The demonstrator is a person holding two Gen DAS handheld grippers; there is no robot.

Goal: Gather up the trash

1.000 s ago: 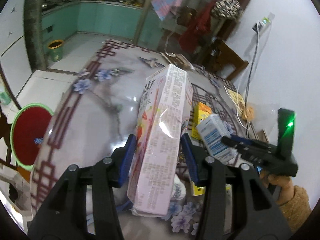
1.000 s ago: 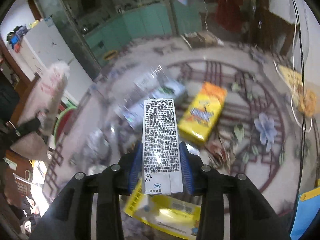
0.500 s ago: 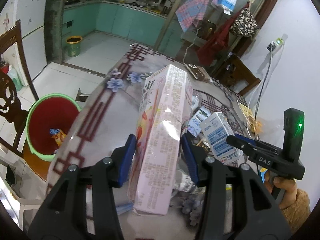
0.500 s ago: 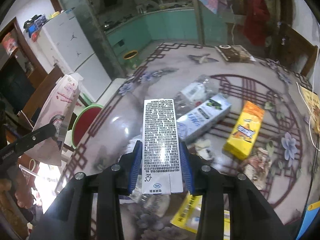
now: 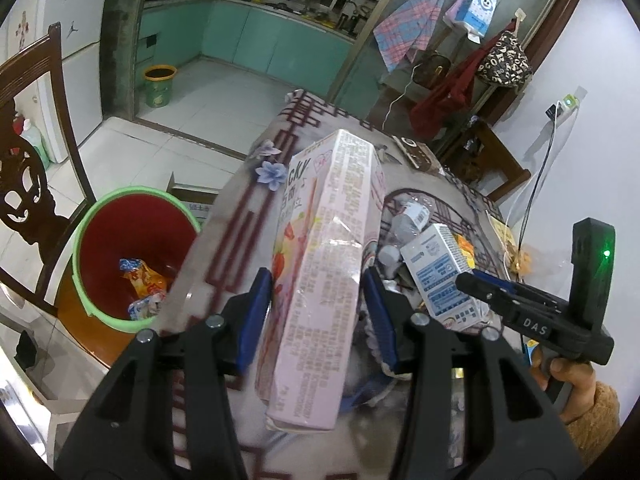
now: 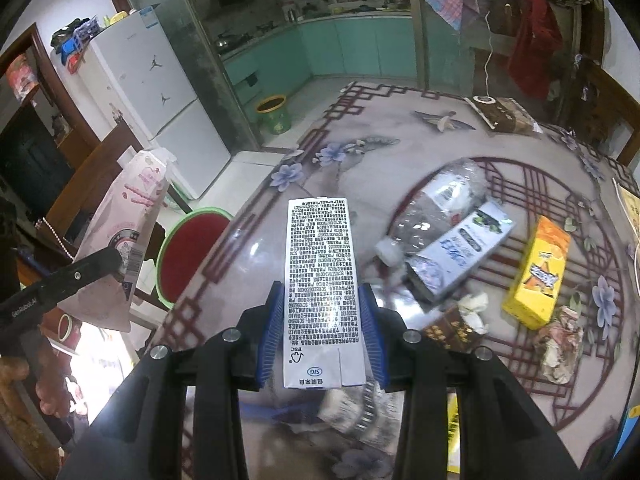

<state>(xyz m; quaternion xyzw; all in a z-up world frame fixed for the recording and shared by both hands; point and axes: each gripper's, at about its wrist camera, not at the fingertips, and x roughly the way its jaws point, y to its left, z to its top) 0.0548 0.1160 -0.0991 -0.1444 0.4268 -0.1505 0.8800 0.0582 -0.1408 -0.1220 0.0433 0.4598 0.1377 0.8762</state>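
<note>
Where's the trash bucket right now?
In the left wrist view the red bucket with a green rim sits on the floor, lower left, beside the table edge and a wooden chair.

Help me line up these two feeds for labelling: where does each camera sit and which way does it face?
Left wrist: on the left gripper, looking down along its fingers past the pink snack box towards the green-rimmed red bin; a hand shows.
Right wrist: on the right gripper, over the floral table, clamping a white printed carton.
Shared: bin, table, both cartons.
</note>
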